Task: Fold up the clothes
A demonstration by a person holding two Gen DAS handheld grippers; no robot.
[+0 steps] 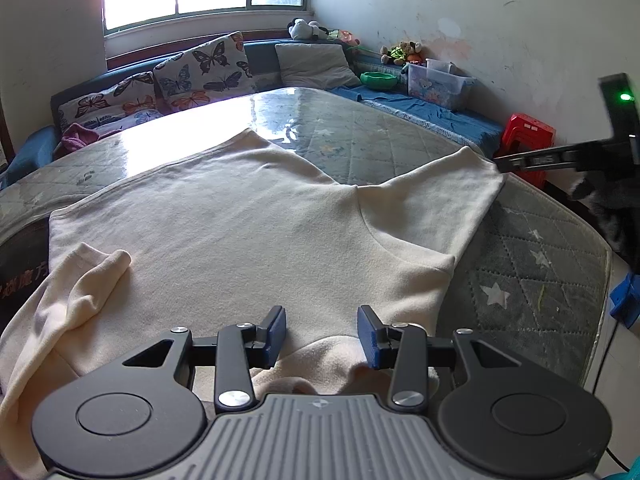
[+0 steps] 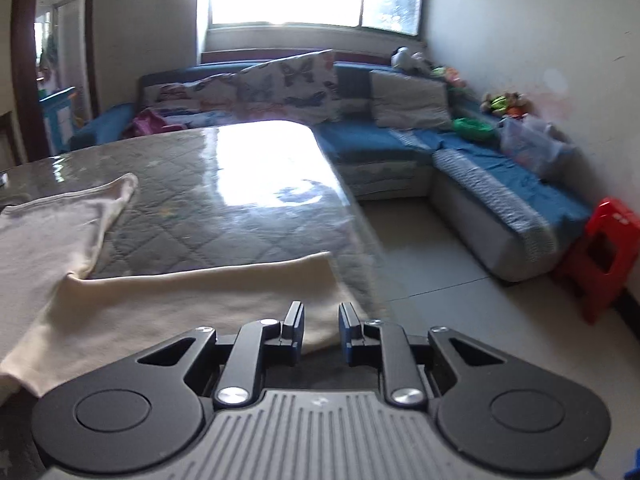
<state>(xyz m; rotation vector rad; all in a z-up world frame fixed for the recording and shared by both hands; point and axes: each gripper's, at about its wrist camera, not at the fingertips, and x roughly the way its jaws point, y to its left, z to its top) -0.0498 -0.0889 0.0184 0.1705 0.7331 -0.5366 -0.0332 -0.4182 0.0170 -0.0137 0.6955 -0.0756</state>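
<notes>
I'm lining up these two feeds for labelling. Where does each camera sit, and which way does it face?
Left wrist: on the left gripper, low over the cream shirt, facing the window; jaws open, right gripper at far right.
Right wrist: on the right gripper, over a sleeve at the table edge, facing the sofa; jaws open.
Shared: shirt, table, sofa, red stool.

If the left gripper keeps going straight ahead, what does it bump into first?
Probably the cream shirt. The left gripper is open, and the cloth lies right under and ahead of its fingers, spread over the quilted table. Height above it is unclear.
</notes>
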